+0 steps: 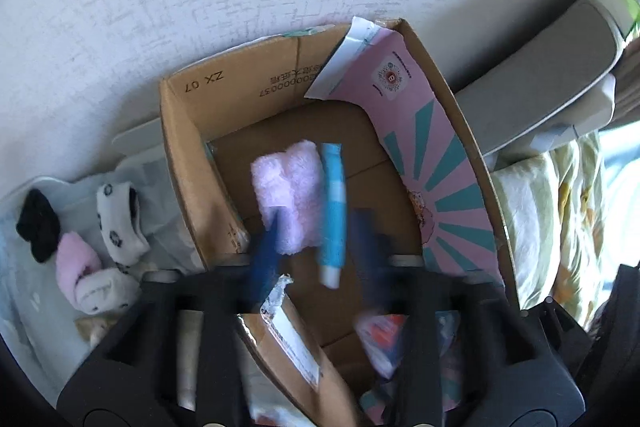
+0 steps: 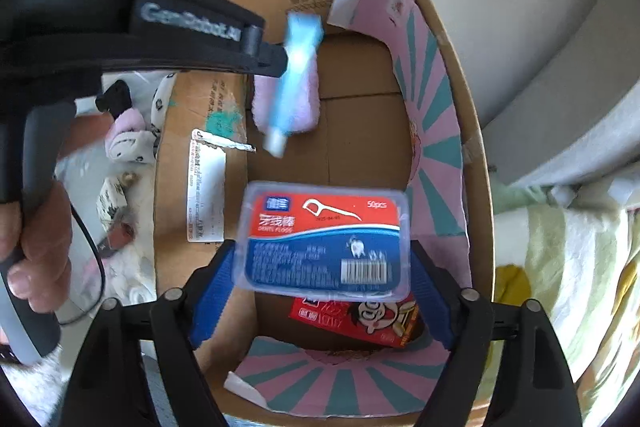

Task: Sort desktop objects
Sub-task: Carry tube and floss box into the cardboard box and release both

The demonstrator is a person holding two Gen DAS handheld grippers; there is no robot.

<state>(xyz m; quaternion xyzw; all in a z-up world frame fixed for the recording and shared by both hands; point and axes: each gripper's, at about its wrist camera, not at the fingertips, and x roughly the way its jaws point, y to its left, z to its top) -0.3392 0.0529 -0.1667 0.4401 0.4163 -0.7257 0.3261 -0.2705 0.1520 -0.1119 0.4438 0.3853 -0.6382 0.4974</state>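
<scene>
Left wrist view: the left tool [image 1: 320,247] hangs spread over the cardboard box [image 1: 192,163], its inner wall printed "ZX 07". A blue tube [image 1: 333,211] lies free between the blurred fingers, a pink fluffy cloth [image 1: 288,187] at its 9 o'clock.

Right wrist view: the right tool [image 2: 324,291] is spread around a floss-pick case [image 2: 326,239] reading "50pcs" and "DENTAL FLOSS"; whether the pads touch it I cannot tell. The other tool's arm at 10 o'clock reads "GenRobot.AI".
</scene>
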